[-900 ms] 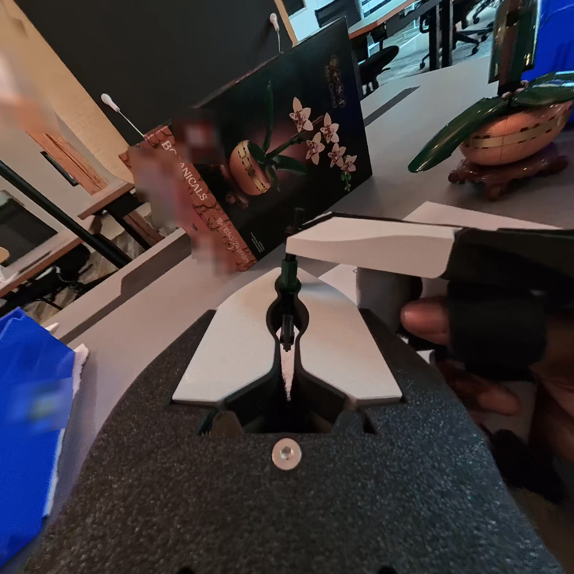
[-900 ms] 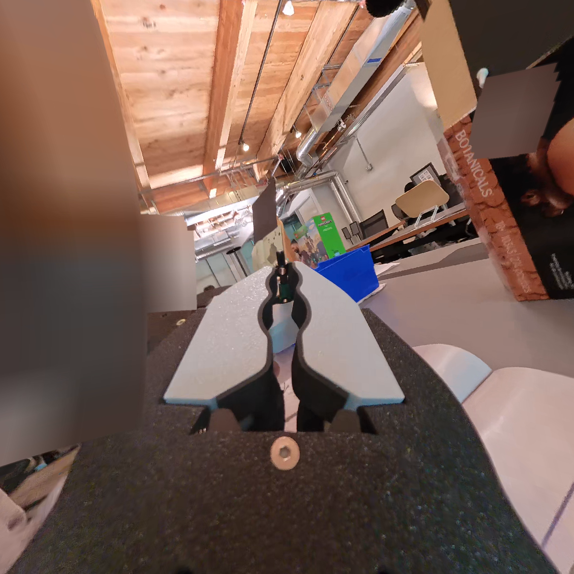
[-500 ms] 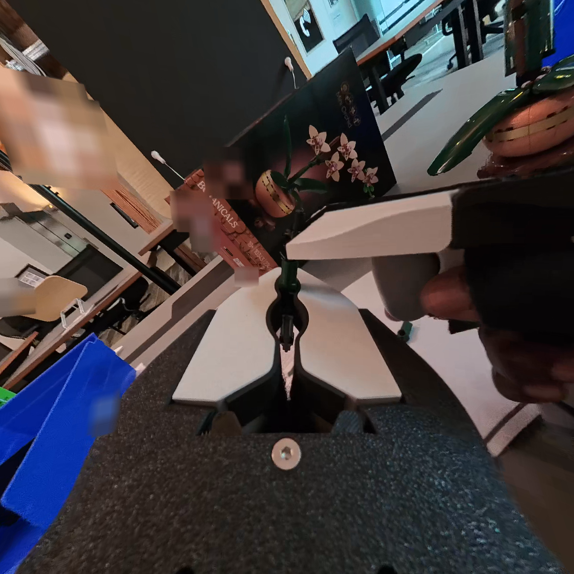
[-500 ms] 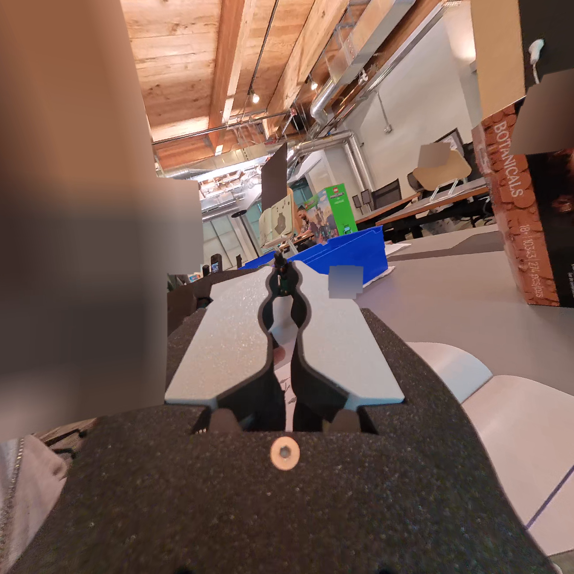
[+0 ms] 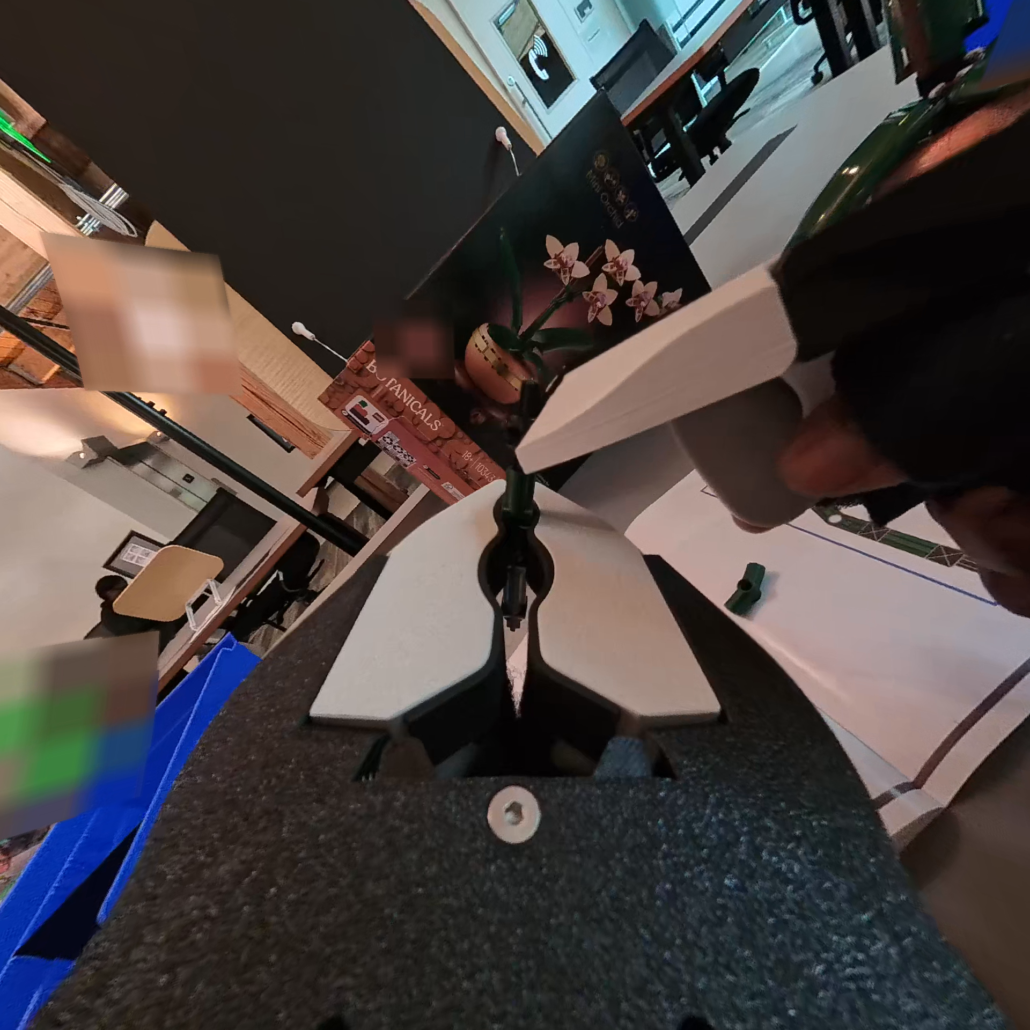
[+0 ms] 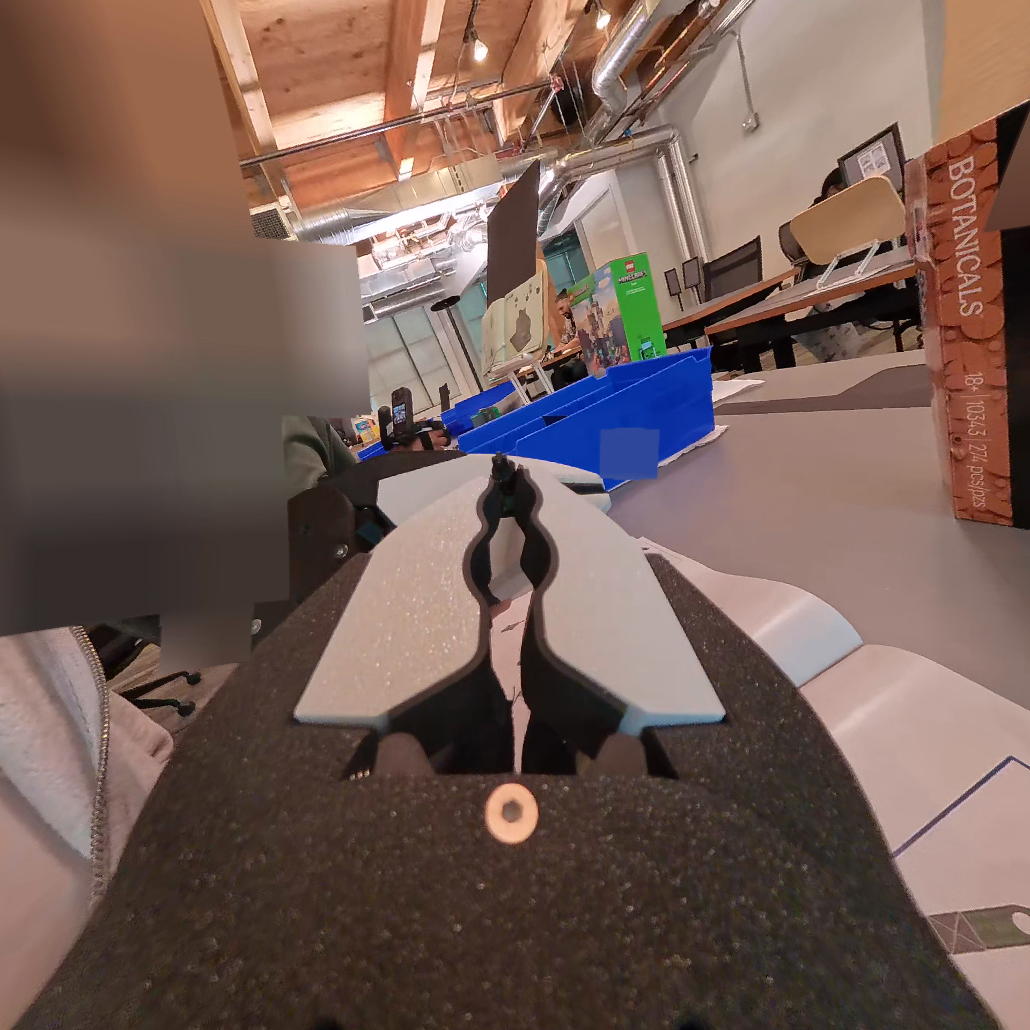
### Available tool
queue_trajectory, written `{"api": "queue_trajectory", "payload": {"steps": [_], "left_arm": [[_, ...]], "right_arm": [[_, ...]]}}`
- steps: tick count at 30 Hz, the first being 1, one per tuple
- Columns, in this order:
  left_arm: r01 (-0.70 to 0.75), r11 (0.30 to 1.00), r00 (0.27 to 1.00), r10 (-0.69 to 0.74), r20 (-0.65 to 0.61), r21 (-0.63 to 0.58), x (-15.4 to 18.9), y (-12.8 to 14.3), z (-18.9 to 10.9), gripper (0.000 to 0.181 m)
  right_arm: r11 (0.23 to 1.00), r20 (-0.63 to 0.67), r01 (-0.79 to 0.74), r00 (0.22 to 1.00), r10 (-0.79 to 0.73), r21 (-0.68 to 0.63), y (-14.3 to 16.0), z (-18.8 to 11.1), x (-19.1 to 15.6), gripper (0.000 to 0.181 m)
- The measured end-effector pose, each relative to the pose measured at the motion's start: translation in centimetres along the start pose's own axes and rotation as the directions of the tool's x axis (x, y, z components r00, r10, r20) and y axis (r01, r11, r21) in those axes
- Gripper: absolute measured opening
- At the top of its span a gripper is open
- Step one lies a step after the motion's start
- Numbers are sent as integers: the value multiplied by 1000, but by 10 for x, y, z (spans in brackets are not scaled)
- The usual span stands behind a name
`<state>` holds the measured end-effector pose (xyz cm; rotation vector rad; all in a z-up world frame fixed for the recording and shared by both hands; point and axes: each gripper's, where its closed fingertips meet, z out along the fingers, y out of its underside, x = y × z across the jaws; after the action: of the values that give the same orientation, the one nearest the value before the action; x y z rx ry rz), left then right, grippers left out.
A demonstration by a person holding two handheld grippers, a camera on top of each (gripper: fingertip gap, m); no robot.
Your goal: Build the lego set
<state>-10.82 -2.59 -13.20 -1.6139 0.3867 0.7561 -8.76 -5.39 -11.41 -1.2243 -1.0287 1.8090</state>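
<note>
My left gripper (image 5: 515,493) is shut on a thin dark green stem piece (image 5: 516,496) that sticks out past the fingertips and runs back between the fingers. My right gripper (image 6: 506,480) is shut on the dark green stem piece (image 6: 503,471) at its fingertips. In the left wrist view the right gripper's white fingers (image 5: 652,384) come in from the right and meet the top of the stem. A loose dark green connector (image 5: 746,593) lies on the white instruction sheet (image 5: 825,641). The built orchid pot with green leaves (image 5: 869,161) is partly hidden at the upper right.
The dark set box (image 5: 557,312) stands on the grey table behind the grippers; its brick-coloured side shows in the right wrist view (image 6: 970,334). Blue bins (image 6: 613,412) stand to the left (image 5: 83,836). A gloved hand (image 5: 919,401) holds the right gripper. Office desks and chairs lie beyond. Less than 4 cm separates the two grippers' tips.
Both grippers have tilted and lifted with the stem still held; the left view now points higher, and the right gripper's fingers slope up to the right. The loose green connector has come into view.
</note>
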Motion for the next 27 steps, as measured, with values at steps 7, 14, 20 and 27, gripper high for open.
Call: {"api": "queue_trajectory", "payload": {"steps": [7,14,20,27], "left_arm": [[-115,993,993,115,17,-12,0,2,0,0],[-156,988,988,156,6,-10,4,2,1,0],[-70,997,997,69,-46,-18,10,4,4,0],[596,801,664,-528,-529,-51,40,-11,-5,0]], "right_arm": [[997,7,3,1000,-2,-76,5,-2,2,6],[989,12,18,1000,-16,-145,9,-5,4,5],[985,8,40,999,-40,-167,9,-6,8,6],[965,166,245,959,-228,-89,-26,-15,-7,48]]}}
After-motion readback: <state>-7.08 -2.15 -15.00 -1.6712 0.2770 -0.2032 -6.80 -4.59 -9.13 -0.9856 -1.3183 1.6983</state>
